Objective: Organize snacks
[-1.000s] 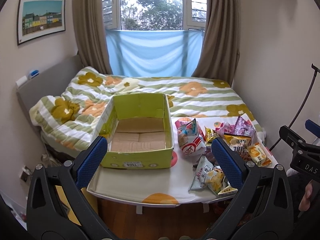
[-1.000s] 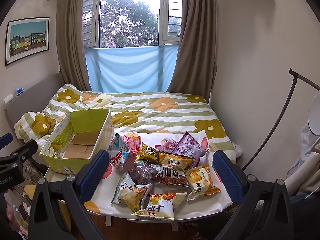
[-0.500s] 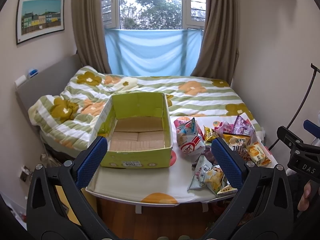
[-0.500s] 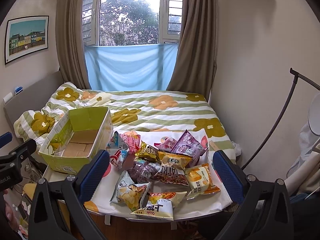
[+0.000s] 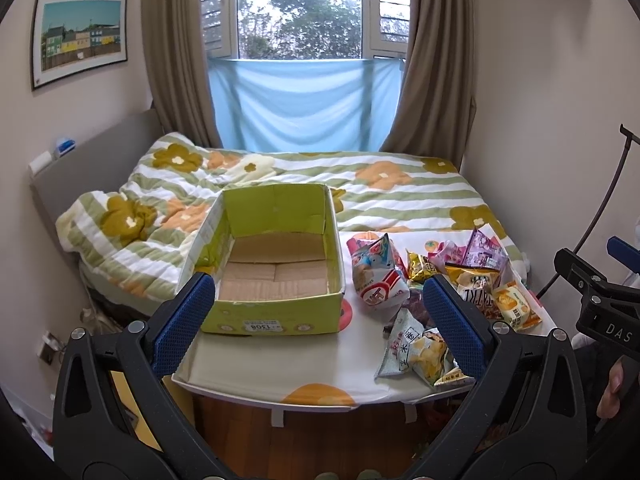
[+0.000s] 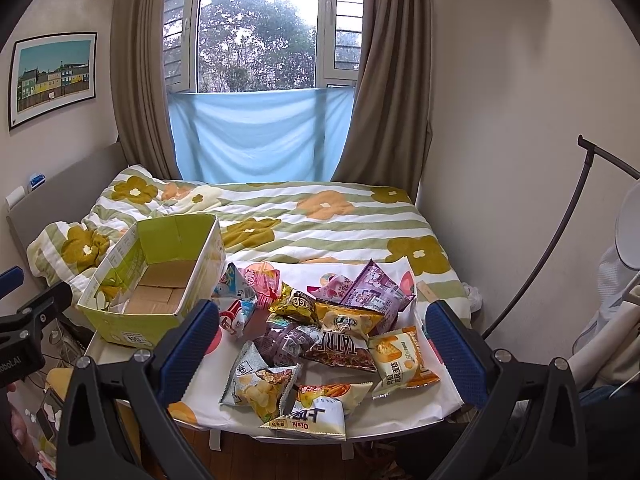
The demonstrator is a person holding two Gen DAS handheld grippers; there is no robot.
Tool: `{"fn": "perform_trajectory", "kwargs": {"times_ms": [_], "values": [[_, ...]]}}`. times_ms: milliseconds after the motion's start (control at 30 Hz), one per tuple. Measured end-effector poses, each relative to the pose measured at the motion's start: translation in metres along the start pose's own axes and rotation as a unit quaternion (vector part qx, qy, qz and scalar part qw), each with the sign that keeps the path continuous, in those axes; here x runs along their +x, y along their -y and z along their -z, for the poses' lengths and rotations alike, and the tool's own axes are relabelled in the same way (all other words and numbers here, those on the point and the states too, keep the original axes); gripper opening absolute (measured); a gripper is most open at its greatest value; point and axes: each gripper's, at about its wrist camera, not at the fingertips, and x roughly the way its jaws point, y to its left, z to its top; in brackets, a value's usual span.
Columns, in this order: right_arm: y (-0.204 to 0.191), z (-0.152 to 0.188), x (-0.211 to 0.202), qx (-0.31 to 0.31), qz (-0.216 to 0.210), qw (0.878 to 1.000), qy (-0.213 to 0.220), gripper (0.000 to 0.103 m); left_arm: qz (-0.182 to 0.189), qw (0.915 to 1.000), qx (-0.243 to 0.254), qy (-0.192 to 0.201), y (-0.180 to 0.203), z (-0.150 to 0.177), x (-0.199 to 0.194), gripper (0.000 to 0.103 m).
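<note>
Nothing sorted yet: my green cardboard box (image 5: 276,276) sits empty on the white table (image 5: 280,368), the heap of crinkly foil snack bags (image 6: 320,336) just right of it. Left gripper (image 5: 316,320) and right gripper (image 6: 320,344) both hover wide apart, holding nothing.

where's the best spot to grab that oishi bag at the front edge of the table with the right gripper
Probably best taken by its near sealed edge. The Oishi bag lies flat at the table front, partly overlapped by the chips bag, so come in low from the front with the open right gripper and pinch that thin seam rather than the puffed middle.
</note>
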Motion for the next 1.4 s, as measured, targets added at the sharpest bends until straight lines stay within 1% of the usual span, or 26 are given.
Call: {"fn": "perform_trajectory", "kwargs": {"times_ms": [600,700,767,867,933,1000,1100,1200,1233,1300,1400], "values": [[0.005,0.002,0.0,0.004,-0.004,1.0,-0.005,0.103,0.004,1.0,0.0,-0.004,0.002,0.0,0.0,0.103],[0.013,0.002,0.001,0.011,-0.008,1.0,-0.016,0.103,0.007,0.9998,0.007,-0.018,0.008,-0.002,0.007,0.103],[0.019,0.003,0.006,0.011,-0.009,0.999,-0.032,0.103,0.006,0.9994,0.014,-0.03,0.015,-0.001,0.018,0.103],[0.029,0.011,0.022,0.012,-0.01,0.998,-0.062,0.103,0.027,0.9973,0.013,-0.068,0.023,0.007,0.041,0.103],[0.035,0.02,0.033,0.013,-0.011,0.997,-0.08,0.103,0.048,0.9947,0.013,-0.09,0.028,0.015,0.059,0.103],[0.04,0.031,0.049,0.014,-0.026,0.994,-0.103,0.103,0.071,0.9897,0.028,-0.121,0.037,0.024,0.08,0.103],[0.047,0.048,0.072,0.029,-0.031,0.989,-0.143,0.103,0.113,0.9775,0.056,-0.169,0.055,0.038,0.115,0.103],[0.05,0.066,0.093,0.056,-0.046,0.98,-0.186,0.103,0.157,0.9609,0.068,-0.218,0.069,0.052,0.156,0.103],[0.05,0.072,0.099,0.062,-0.05,0.977,-0.199,0.103,0.169,0.9541,0.072,-0.236,0.074,0.058,0.17,0.103],[0.049,0.083,0.113,0.074,-0.049,0.97,-0.225,0.103,0.187,0.9415,0.084,-0.267,0.083,0.069,0.192,0.103],[0.048,0.097,0.131,0.098,-0.05,0.961,-0.252,0.103,0.215,0.923,0.1,-0.303,0.093,0.086,0.219,0.103]]}}
